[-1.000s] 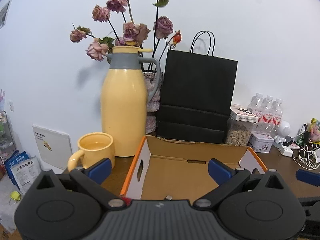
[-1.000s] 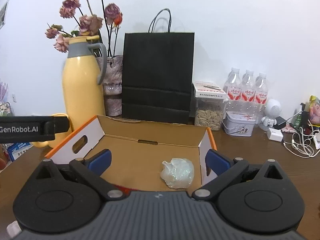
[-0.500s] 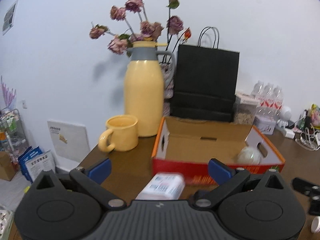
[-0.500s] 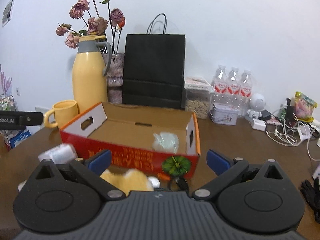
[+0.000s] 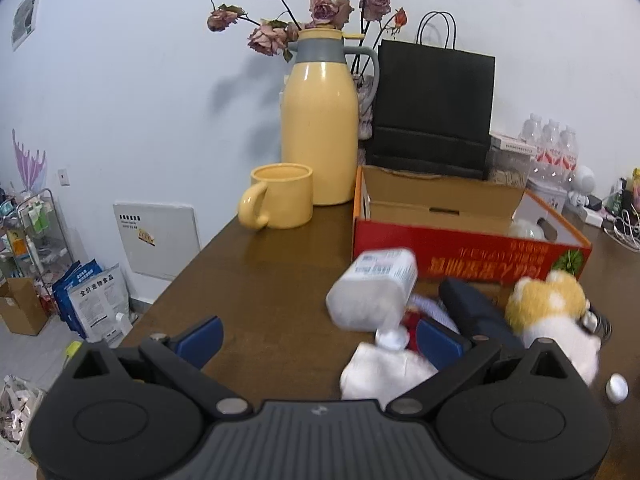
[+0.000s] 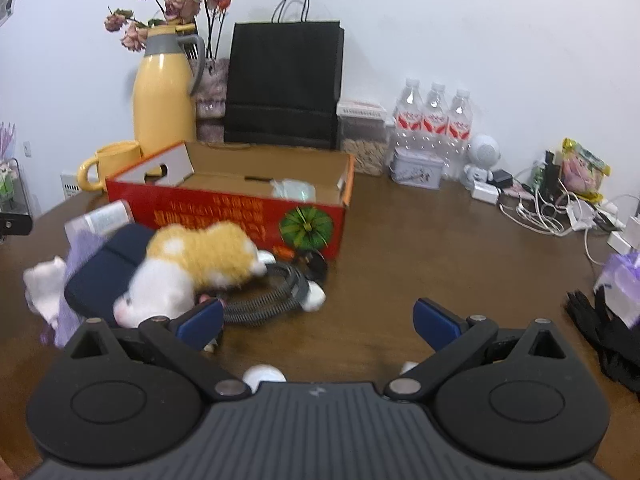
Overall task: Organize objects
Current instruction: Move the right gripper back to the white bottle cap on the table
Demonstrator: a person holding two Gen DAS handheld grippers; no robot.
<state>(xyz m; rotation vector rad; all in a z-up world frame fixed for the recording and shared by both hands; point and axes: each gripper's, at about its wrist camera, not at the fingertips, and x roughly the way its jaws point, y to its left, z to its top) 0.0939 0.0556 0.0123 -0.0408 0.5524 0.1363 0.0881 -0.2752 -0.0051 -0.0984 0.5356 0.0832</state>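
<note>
A red cardboard box stands open on the brown table with a clear crumpled bag inside. In front of it lie a white wipes pack, a dark blue case, an orange-and-white plush toy, a white cloth and a coiled black cable. My left gripper is open, low over the table, left of the pile. My right gripper is open with bare table between its fingers, right of the plush.
A yellow jug, a yellow mug and a black paper bag stand behind the box. Water bottles, a tin, chargers and cables crowd the right. Black gloves lie near right. The table's left edge drops to the floor.
Both grippers have pulled back from over the box toward the near side of the table. The pile in front of the box has come into view. Both stay open.
</note>
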